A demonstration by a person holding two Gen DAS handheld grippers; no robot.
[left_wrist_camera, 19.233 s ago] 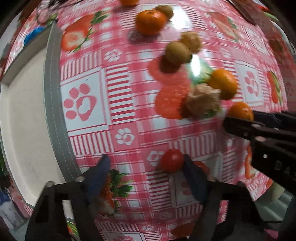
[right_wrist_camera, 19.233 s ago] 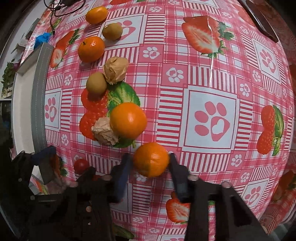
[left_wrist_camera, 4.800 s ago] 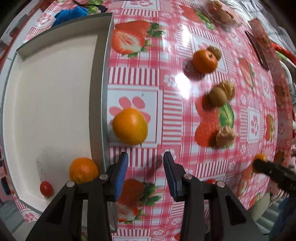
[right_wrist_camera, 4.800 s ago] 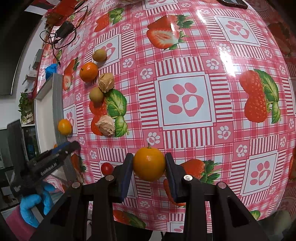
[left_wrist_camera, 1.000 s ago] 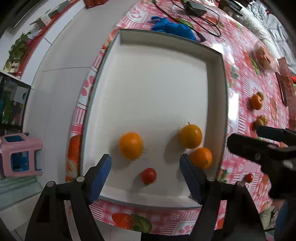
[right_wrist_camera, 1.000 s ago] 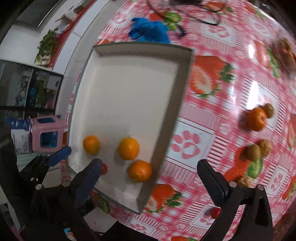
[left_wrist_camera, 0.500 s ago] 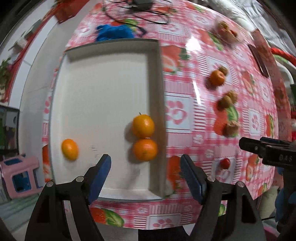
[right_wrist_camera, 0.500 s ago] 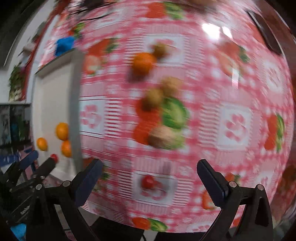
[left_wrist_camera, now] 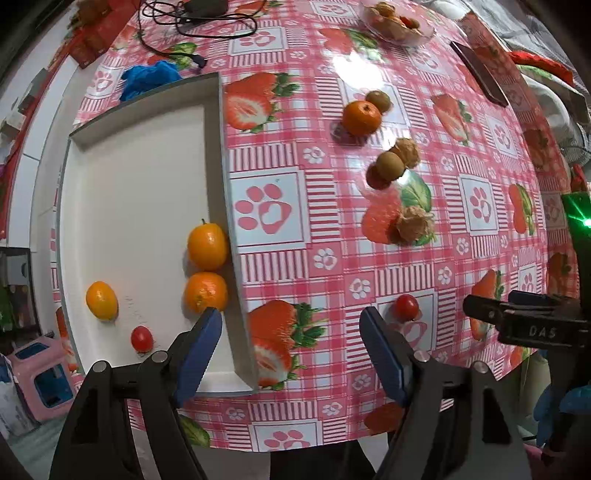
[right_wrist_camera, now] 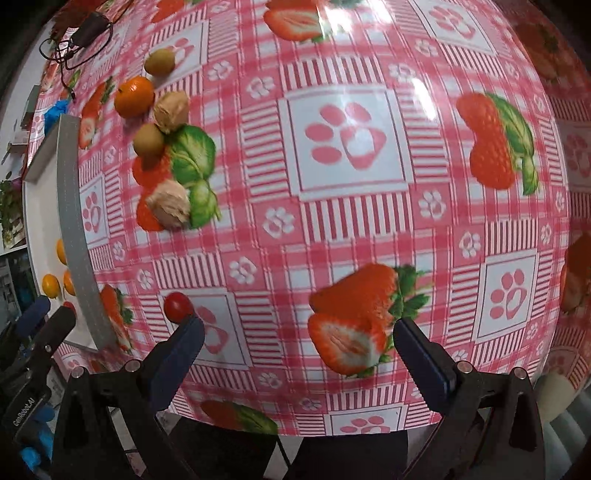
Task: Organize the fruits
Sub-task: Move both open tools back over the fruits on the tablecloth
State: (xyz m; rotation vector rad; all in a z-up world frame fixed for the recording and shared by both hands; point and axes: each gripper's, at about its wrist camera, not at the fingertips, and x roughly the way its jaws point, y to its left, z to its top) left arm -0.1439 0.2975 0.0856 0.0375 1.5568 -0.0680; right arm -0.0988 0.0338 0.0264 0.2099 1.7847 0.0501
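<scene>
A white tray (left_wrist_camera: 221,155) with a grey rim holds three oranges (left_wrist_camera: 207,247) and a cherry tomato (left_wrist_camera: 142,339). On the tablecloth lie a second cherry tomato (left_wrist_camera: 406,307), an orange (left_wrist_camera: 361,118), two kiwis (left_wrist_camera: 389,166) and two walnuts (left_wrist_camera: 415,227). My left gripper (left_wrist_camera: 291,332) hangs open and empty over the tray's right rim. My right gripper (right_wrist_camera: 299,343) is open and empty above the cloth. Its left fingertip (right_wrist_camera: 186,338) is just below the loose cherry tomato (right_wrist_camera: 178,305). The right wrist view also shows the orange (right_wrist_camera: 133,96), a kiwi (right_wrist_camera: 148,139) and a walnut (right_wrist_camera: 168,206).
At the far side are cables with a charger (left_wrist_camera: 199,7), a blue cloth (left_wrist_camera: 151,75), a clear bowl of snacks (left_wrist_camera: 397,22) and a dark phone (left_wrist_camera: 480,74). The table's front edge runs just below both grippers. A pink stool (left_wrist_camera: 40,373) stands on the floor at the left.
Both grippers have swung right, away from the tray's inside and over the tablecloth. The right gripper now hangs by the loose cherry tomato. Both jaws stayed open.
</scene>
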